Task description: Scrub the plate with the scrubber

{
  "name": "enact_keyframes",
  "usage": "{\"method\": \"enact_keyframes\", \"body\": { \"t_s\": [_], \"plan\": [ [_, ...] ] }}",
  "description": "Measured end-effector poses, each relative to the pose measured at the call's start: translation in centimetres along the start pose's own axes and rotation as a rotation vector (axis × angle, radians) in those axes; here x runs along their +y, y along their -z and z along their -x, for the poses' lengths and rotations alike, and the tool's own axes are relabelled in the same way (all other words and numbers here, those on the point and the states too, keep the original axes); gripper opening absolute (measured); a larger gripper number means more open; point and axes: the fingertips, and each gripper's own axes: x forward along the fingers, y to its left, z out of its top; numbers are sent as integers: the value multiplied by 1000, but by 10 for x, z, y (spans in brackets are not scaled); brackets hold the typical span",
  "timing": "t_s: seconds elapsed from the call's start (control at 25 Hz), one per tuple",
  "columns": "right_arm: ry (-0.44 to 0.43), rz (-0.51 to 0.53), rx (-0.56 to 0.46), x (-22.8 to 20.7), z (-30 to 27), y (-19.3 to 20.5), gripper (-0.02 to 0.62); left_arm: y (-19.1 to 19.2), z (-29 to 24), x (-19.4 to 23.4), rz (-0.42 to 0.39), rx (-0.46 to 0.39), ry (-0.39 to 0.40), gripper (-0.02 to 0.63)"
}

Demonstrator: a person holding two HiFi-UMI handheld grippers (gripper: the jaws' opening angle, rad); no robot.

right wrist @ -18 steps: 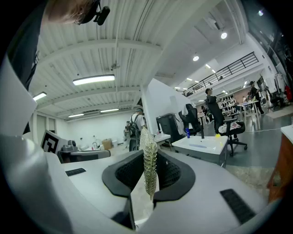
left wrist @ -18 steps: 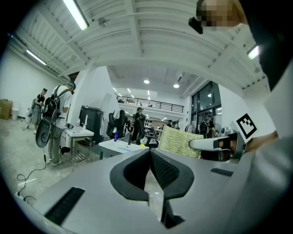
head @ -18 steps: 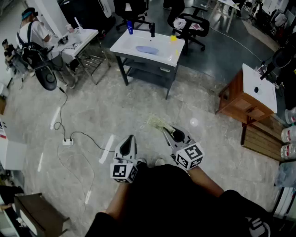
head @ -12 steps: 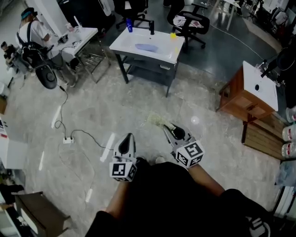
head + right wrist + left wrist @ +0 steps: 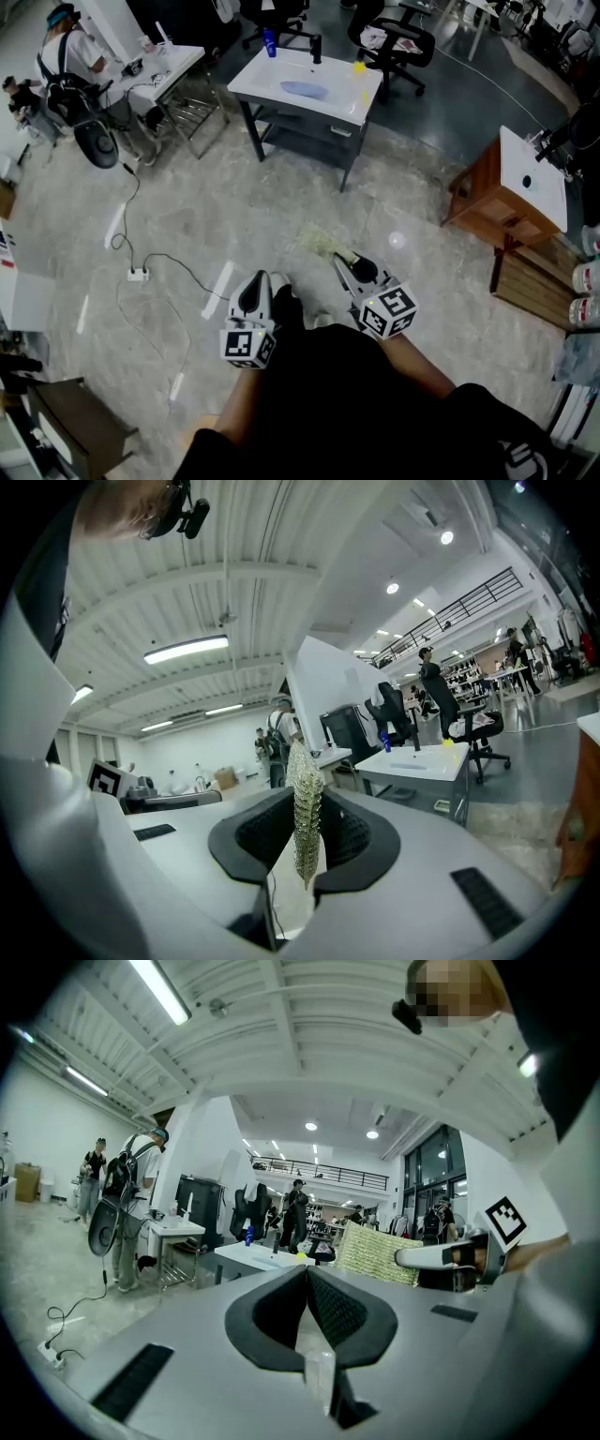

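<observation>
yellow-green mesh scrubber [image 5: 298, 766]: clamped edge-on in the right gripper [image 5: 302, 827], pad standing up past the jaw tips. grip looks firm.

left gripper [image 5: 307, 1288]: jaws pressed together, nothing between them.

both tongs held low and close to the person's body, side by side, over the grey stone floor [image 5: 187, 225].

pale blue oval plate [image 5: 305, 89]: lies flat on the white table [image 5: 262, 80] at the far side of the room, well apart from both tongs, ahead and slightly left of them. small blue bottle [image 5: 270, 42] stands at the table's far left corner.

step, as judged: carrying the pad toward the table; no scrubbing begun.

next move calls for closing the whole gap to the table, then turning the pad flat onto the plate. the left jaws would have to open if they are to steady the rim.
</observation>
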Motion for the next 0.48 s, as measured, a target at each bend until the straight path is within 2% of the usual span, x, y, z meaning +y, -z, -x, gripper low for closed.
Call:
{"method": "enact_keyframes", "body": {
  "t_s": [0.24, 0.48],
  "plan": [
    [9, -4, 30, -8, -23, 6, 61, 3, -24, 16, 18, 10, 9, 3],
    [34, 4, 33, -30, -76, -6, 61, -3, -79, 49, 12, 8, 57, 3]
  ]
}}
